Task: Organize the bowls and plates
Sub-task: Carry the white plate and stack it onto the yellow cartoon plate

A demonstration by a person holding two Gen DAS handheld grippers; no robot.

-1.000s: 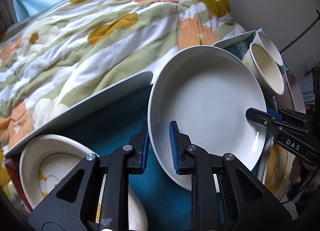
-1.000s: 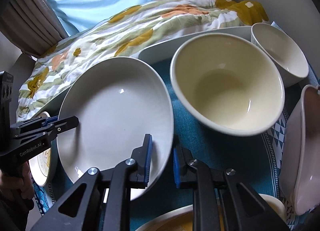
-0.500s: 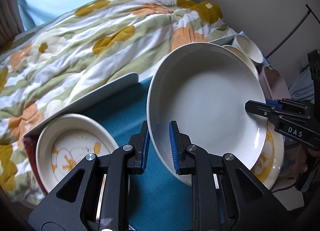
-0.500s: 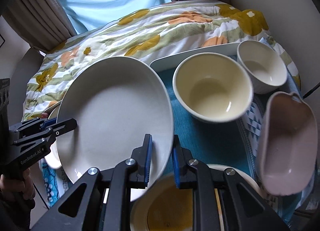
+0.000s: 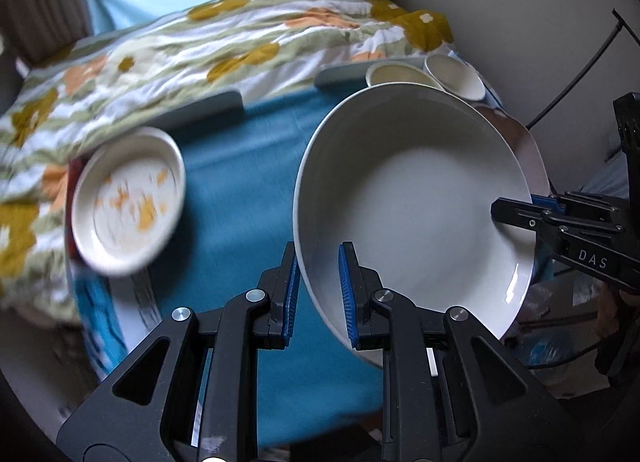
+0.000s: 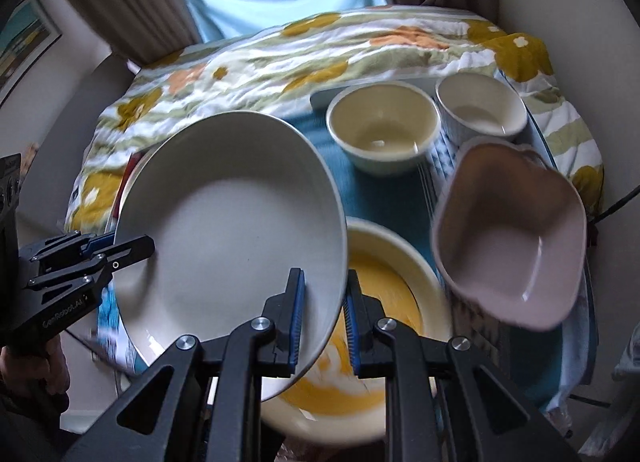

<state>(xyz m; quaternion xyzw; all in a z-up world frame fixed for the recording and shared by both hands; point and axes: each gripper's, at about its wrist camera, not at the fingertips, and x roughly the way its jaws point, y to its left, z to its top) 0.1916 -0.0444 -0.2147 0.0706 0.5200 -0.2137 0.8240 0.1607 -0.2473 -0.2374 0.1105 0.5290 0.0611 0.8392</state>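
Bedding [image 6: 312, 49] with yellow and orange flowers filled the far half of both views, running from 9 o'clock round to 2 o'clock. Nearer lay a teal cloth [image 5: 244, 189], carrying the crockery.

Held above that cloth was the white plate [image 6: 236, 217], the largest dish, tilted and gripped on opposite rims. In the right wrist view it sat at centre-left; in the left wrist view the same plate [image 5: 412, 201] sat at centre-right. The left gripper [image 5: 318, 294] had its blue-padded jaws narrowed onto the plate's near rim, one pad inside and one outside. The right gripper [image 6: 324, 322] clamped the opposite rim the same way.

Below the plate, at 6 o'clock in the right wrist view, sat a cream plate with yellow pattern [image 6: 384, 294], partly covered by the white one. At 3 o'clock was a pink dish [image 6: 512, 238] with a wavy rim. At 12 to 1 o'clock stood a cream bowl [image 6: 384, 129], with a smaller white bowl [image 6: 480, 109] just beside it.

In the left wrist view, at 9 o'clock, a small plate with orange marks [image 5: 128, 201] lay blurred near the cloth's edge, well apart from the held plate.
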